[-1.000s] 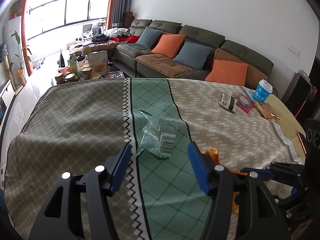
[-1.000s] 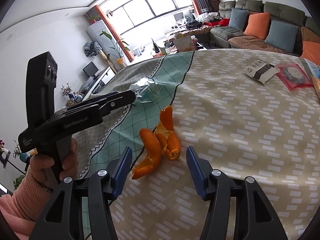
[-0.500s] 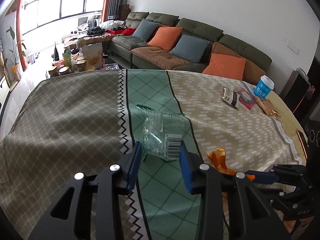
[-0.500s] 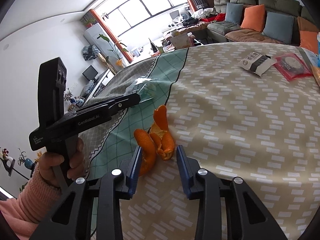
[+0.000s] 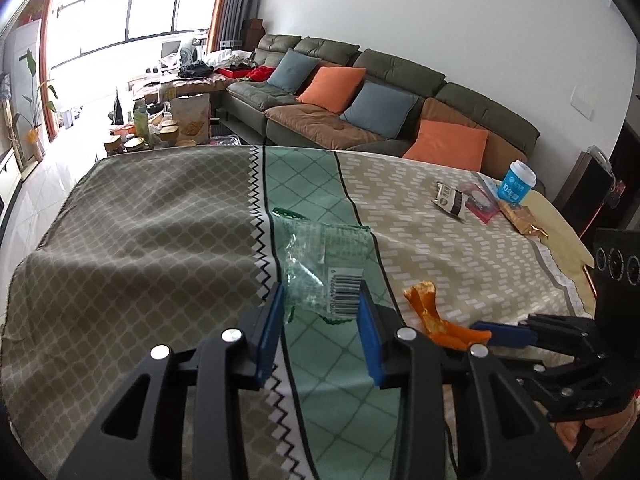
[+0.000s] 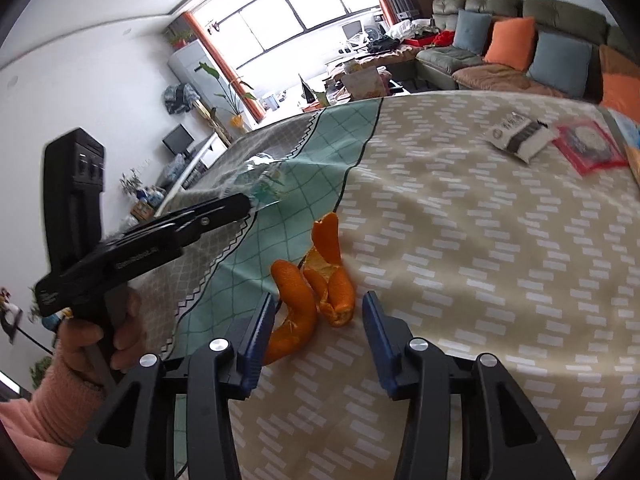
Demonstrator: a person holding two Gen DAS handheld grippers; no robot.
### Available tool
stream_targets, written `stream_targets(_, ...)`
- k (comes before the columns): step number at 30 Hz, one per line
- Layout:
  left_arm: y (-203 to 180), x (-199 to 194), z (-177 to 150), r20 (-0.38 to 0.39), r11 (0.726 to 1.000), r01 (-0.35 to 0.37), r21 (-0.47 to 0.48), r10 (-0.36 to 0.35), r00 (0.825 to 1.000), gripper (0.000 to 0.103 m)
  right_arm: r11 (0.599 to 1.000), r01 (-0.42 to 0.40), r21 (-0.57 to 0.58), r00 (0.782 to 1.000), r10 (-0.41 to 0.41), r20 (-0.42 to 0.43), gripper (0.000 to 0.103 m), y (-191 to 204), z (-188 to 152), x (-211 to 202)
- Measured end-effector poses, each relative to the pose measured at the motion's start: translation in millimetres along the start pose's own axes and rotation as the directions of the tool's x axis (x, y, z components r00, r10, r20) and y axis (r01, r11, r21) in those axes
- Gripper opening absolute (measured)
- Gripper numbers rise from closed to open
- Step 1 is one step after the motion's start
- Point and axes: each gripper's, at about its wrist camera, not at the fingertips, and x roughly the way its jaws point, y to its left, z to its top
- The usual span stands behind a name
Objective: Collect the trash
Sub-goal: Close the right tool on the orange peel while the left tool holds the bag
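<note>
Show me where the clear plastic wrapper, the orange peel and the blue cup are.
clear plastic wrapper (image 5: 325, 266), left wrist view, crumpled middle.
orange peel (image 6: 316, 280), right wrist view, center of the curled pieces.
blue cup (image 5: 517, 184), left wrist view, blue side wall.

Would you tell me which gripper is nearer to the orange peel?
Right gripper: its fingers straddle the orange peel. The left gripper sits farther off, around the clear wrapper.
</note>
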Motion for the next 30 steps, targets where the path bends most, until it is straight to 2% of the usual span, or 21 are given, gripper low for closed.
stream_targets(4,1.7,-14.0,-6.5,0.018,1.000,-0.002,-0.006,0.002,1.000,0.036,0.999,0.035,-0.035,0.999,-0.036,-0.023,0.043,6.9,3.2,8.2)
stream_targets(5,2.3,-17.0,-8.1,0.020,1.000,-0.001,-0.008,0.001,1.000,0.036,0.998,0.048,-0.045,0.998,-0.049,-0.025,0.039,8.4,3.6,8.5)
stream_targets(10,6.4,-32.1,-18.7,0.032,1.000,-0.002,-0.019,0.003,0.999,0.036,0.996,0.069,-0.061,0.997,-0.070,-0.022,0.032,9.8,2.8,6.2)
stream_targets(12,9.0,-38.6,-23.9,0.038,1.000,-0.001,-0.028,0.002,0.999,0.036,0.996,0.066,-0.062,0.998,-0.067,-0.017,0.028,10.4,1.9,4.4)
stream_targets(13,10.1,-40.5,-25.7,0.039,0.999,0.002,-0.033,-0.001,0.999,0.036,0.996,0.063,-0.061,0.998,-0.064,-0.012,0.022,10.2,1.6,2.8)
stream_targets(14,11.8,-43.5,-28.7,0.040,0.999,0.003,-0.037,-0.001,0.999,0.036,0.996,0.061,-0.061,0.998,-0.062,-0.008,0.020,9.6,1.7,1.6)
stream_targets(30,14.3,-76.6,-51.9,0.071,0.999,-0.019,-0.047,0.022,0.997,0.036,0.999,0.004,-0.035,1.000,-0.003,0.022,0.010,8.8,-2.2,-10.2)
